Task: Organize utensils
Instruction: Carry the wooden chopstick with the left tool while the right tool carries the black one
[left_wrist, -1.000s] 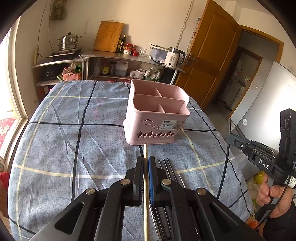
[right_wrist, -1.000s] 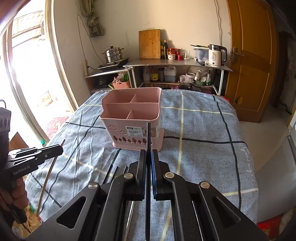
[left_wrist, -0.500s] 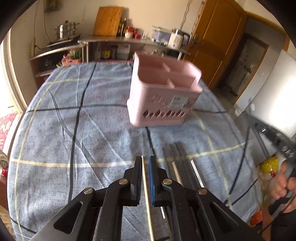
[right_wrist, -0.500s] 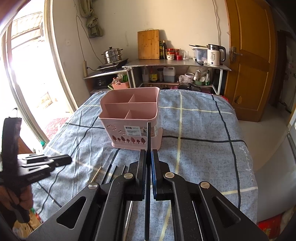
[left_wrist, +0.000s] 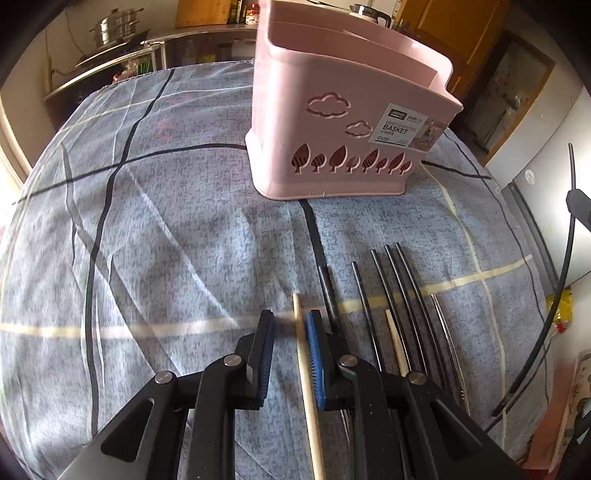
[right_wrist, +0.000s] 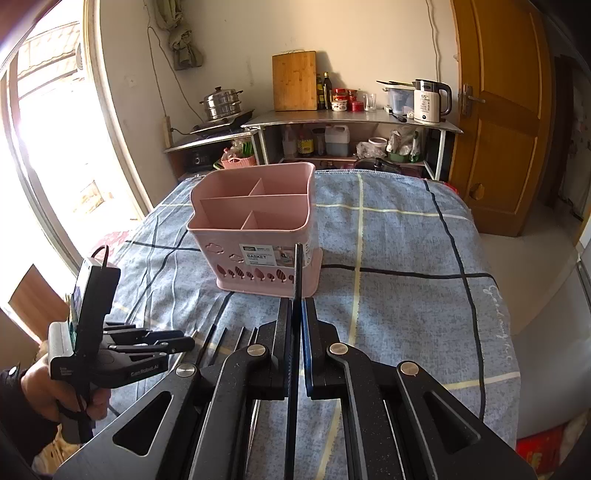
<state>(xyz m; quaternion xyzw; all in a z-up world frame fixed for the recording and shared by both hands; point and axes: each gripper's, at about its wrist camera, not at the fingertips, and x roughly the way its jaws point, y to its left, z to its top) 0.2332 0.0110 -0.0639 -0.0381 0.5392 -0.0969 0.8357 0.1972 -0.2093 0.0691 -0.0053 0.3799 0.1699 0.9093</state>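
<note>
My left gripper (left_wrist: 290, 315) hangs low over the checked tablecloth (left_wrist: 166, 229), its jaws opening. A pale wooden chopstick (left_wrist: 303, 354) lies between them, close to the right blue pad, with a clear gap to the left pad. Several black chopsticks (left_wrist: 402, 295), another wooden one (left_wrist: 395, 339) and a metal one (left_wrist: 447, 332) lie in a row just to its right. The pink divided basket (left_wrist: 332, 122) stands beyond them. My right gripper (right_wrist: 296, 301) is shut on a black chopstick (right_wrist: 298, 269) that points at the basket (right_wrist: 258, 251).
A person's hand (right_wrist: 40, 387) holds the left gripper (right_wrist: 184, 341) at the table's left side. Behind the table stand a shelf (right_wrist: 351, 118) with a kettle, bottles and a cutting board, and a steel pot (right_wrist: 221, 103). A wooden door (right_wrist: 498, 110) is at the right.
The left gripper sank toward the cloth and tipped downward. Its jaws parted from the wooden chopstick, which now rests on the cloth beside the row. The right gripper stayed still.
</note>
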